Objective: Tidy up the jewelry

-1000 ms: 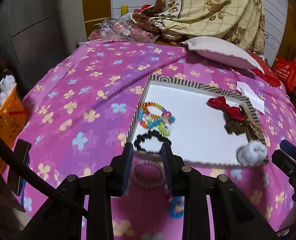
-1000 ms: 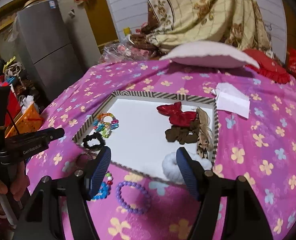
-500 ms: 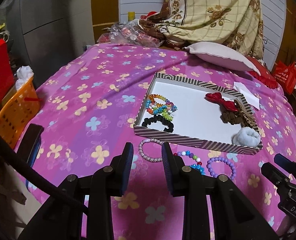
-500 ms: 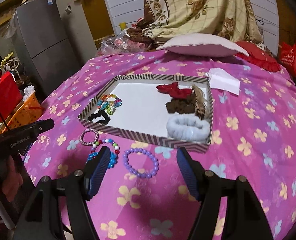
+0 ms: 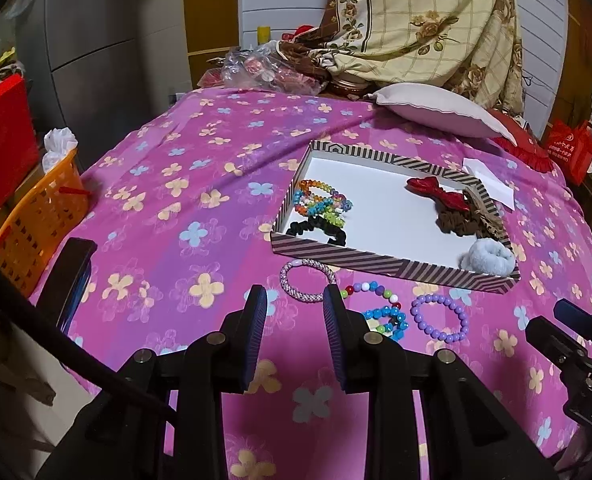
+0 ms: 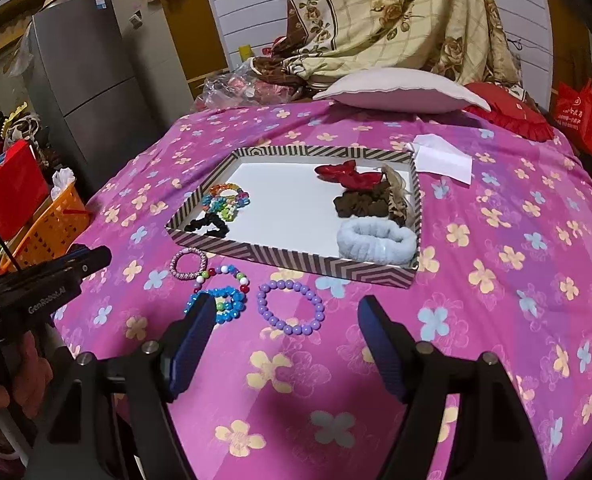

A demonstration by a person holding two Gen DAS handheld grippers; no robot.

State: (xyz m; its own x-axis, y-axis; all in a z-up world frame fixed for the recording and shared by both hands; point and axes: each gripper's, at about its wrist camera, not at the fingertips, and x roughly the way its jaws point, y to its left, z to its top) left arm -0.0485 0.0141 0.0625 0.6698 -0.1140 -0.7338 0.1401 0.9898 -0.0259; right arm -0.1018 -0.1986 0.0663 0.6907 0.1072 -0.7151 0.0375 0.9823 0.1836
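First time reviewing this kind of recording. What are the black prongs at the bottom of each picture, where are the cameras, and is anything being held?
No robot here: a person carries a hand-held gripper in each hand, with a fisheye camera looking along its two fingers. The prongs are those fingers. The left hand-held gripper and the right hand-held gripper are both open and hold nothing. On the pink flowered bedspread lies a striped shallow box holding hair ties and bracelets. In front of it lie a purple bead bracelet, a blue bead bracelet, a multicoloured bead bracelet and a pink woven bracelet.
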